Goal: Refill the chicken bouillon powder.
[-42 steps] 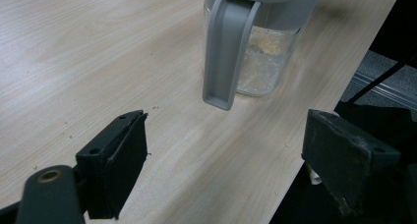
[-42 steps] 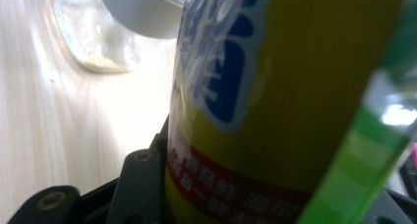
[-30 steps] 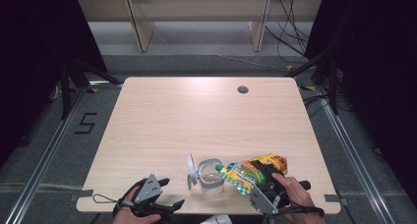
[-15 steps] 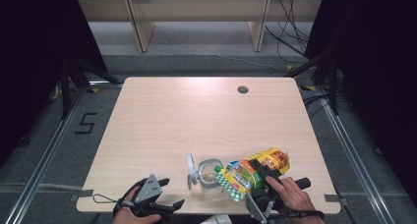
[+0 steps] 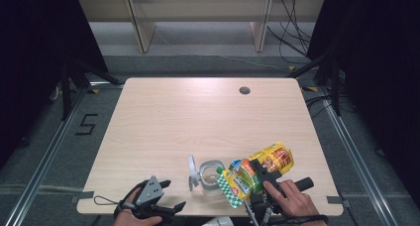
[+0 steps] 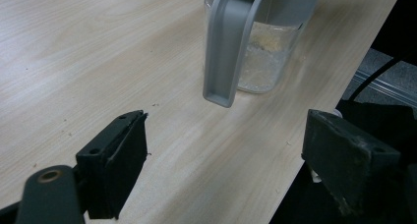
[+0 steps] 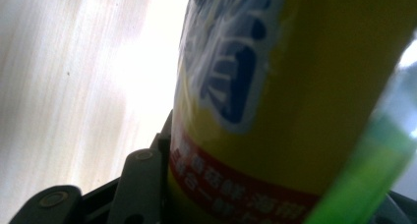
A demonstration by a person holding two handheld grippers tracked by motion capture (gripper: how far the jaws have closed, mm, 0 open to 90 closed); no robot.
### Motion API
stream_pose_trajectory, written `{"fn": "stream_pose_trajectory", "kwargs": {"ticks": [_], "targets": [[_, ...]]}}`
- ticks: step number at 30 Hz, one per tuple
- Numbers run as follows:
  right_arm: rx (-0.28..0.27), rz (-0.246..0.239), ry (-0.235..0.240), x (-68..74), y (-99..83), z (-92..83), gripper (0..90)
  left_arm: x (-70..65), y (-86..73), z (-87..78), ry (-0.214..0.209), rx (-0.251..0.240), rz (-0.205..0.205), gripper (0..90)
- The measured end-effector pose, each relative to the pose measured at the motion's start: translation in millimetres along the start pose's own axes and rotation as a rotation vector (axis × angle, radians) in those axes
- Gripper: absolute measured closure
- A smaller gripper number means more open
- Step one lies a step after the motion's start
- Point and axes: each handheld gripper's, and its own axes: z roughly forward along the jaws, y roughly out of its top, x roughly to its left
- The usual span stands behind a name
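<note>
Light wooden table (image 5: 198, 122), clear lidded jar (image 5: 212, 174) near front edge, possibly crumbs inside

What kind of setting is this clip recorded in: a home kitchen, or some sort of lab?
Most likely a lab or recording rig, not a kitchen: a bare wooden table stands inside metal frame rails with dark curtains around it, a "5" is taped on the grey floor, and loose cables trail behind.
</note>
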Motion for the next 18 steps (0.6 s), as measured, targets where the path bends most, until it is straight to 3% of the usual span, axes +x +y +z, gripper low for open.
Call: {"fn": "stream_pose_trajectory", "kwargs": {"ticks": [1, 4, 8, 11, 12, 13, 14, 16, 18], "targets": [[-0.021, -0.024, -0.028, 0.5, 0.1, 1.8, 56.6, 0.0, 0.2, -0.1, -0.002, 0.005, 0.004, 16.6], [0.003, -0.017, -0.005, 2.0, 0.1, 0.3, 56.7, 0.1, -0.1, 0.1, -0.001, 0.0, 0.001, 16.5], [0.002, -0.058, -0.023, 0.5, 1.6, 0.0, 56.7, 0.1, -0.1, 0.1, 0.001, -0.001, -0.003, 16.5], [0.005, -0.04, -0.027, 2.2, 2.6, -0.7, 56.7, -0.6, -0.2, 0.5, 0.002, -0.001, -0.003, 16.5], [0.005, -0.077, -0.027, 0.4, 3.5, -0.9, 56.7, -0.6, -0.1, 0.4, 0.001, 0.002, -0.004, 16.5], [0.011, -0.043, -0.027, 3.1, 3.6, -0.7, 56.7, -0.4, -0.5, 0.9, 0.0, -0.007, -0.003, 16.6], [0.01, -0.125, -0.035, -1.8, 4.5, -1.0, 56.7, -0.2, -0.4, 0.6, 0.0, -0.005, -0.002, 16.5], [0.006, -0.098, -0.033, 0.4, 5.3, -1.2, 56.7, -0.3, -0.5, 0.7, 0.001, -0.007, -0.006, 16.5], [-0.006, -0.129, -0.043, -1.8, 7.3, -1.2, 56.7, -0.2, -0.5, 0.8, 0.001, -0.005, -0.002, 16.5]]}}
